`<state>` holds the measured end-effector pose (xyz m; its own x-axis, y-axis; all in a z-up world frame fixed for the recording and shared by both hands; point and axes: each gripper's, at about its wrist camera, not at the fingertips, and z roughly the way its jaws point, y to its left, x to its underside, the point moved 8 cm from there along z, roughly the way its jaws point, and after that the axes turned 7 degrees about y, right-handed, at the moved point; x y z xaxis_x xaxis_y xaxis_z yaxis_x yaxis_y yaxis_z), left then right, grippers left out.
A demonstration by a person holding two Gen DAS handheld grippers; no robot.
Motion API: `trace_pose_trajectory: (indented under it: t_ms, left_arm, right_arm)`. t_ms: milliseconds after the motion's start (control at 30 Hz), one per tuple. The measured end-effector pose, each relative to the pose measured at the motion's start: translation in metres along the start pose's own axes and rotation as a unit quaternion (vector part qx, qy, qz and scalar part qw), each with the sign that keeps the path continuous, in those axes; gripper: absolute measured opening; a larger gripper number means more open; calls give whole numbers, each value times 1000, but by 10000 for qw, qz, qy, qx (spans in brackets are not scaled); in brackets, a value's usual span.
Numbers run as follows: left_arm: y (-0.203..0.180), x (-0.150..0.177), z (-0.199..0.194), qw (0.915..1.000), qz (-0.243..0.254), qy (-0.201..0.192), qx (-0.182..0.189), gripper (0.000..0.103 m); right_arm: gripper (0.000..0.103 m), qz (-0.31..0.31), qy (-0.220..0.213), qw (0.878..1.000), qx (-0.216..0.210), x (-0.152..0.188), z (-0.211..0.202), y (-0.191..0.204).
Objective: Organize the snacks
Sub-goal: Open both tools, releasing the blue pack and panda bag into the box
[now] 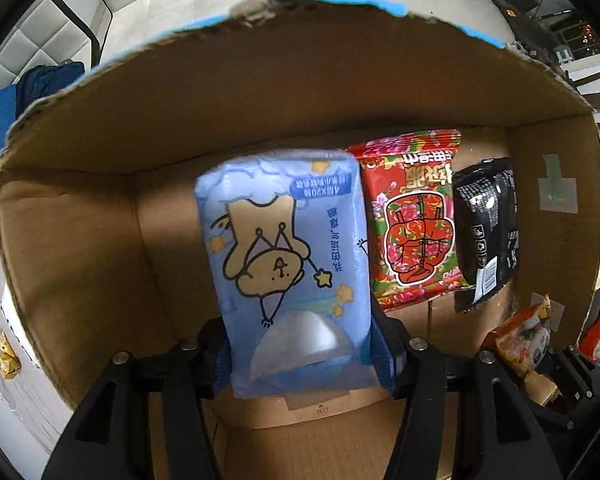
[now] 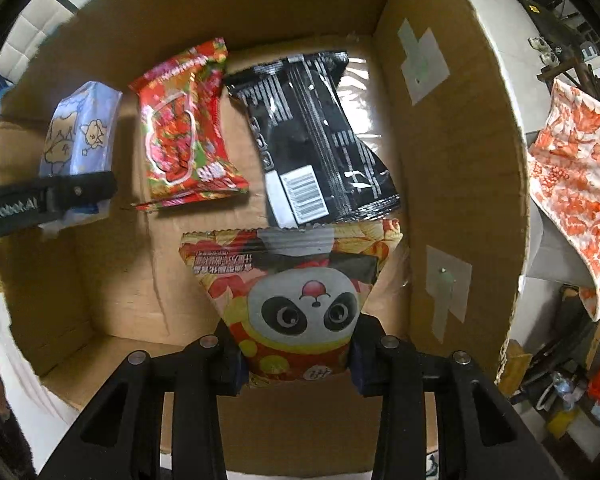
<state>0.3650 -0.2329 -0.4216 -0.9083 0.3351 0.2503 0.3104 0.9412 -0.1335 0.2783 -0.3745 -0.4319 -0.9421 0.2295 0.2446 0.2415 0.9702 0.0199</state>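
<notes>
Inside a cardboard box [image 1: 260, 92] my left gripper [image 1: 304, 354] is shut on a light blue cartoon pack [image 1: 288, 264], held above the box floor. A red flowered snack bag [image 1: 414, 220] and a black snack bag [image 1: 486, 232] lie on the floor to its right. In the right wrist view my right gripper [image 2: 296, 354] is shut on a panda snack bag [image 2: 300, 300], just in front of the black bag [image 2: 320, 140] and the red bag [image 2: 184, 132]. The blue pack [image 2: 80, 128] and left gripper finger [image 2: 60, 196] show at the left.
The box walls [image 2: 460, 160] enclose both grippers, with tape patches on the right wall. Outside the box, an orange-and-white patterned bag [image 2: 576, 176] lies to the right, with clutter below it. A small yellow wrapper [image 1: 6, 356] sits at the left.
</notes>
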Motion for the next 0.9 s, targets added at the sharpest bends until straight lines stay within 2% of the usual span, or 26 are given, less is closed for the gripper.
trace_pose_trajectory:
  t_ms: [100,167,267,300,333,367,433,500,600,733,900]
  left_arm:
    - [1,-1,5,10000,-53,73,-6,61]
    - [3,-3,4,10000,-84,37,-20,70]
    - [4,-1,1,9999,-143,-27,31,72]
    - [4,0,-1,9999,-152,-40,71,75]
    - [3,1,-3,9998,-154,-62,106,83]
    - [3,1,-7,9998,-151,-96,119,88]
    - [4,3,-14,9997,-129,-177,92,94]
    - [-1,9,-21,9996,-107,-257,76,94]
    - [-5,20,-36,9987,-78,-480,150,95]
    - [-8,43,-56,9967,-37,-749,308,95]
    - [-2,71,-95,9916,26,-1284,185,95]
  right_arm:
    - [52,-32,14,10000,25,1,3,0]
    - [53,-50,23,10000,12,1,3,0]
    - [60,-98,-42,9999,48,3,0,3]
    - [67,-96,-57,9999,29,4,-1,3]
    - [76,-98,-86,9999,10,4,-3,5]
    - [81,-105,-120,9999,-12,5,-3,8]
    - [95,-94,-194,9997,-63,8,-9,11]
    - [101,-52,-295,9995,-138,6,-18,15]
    - [103,12,-452,9988,-197,9,-28,15]
    - [103,-38,-752,9972,-48,16,-44,15]
    - [103,-50,-1064,9943,-55,34,-73,17]
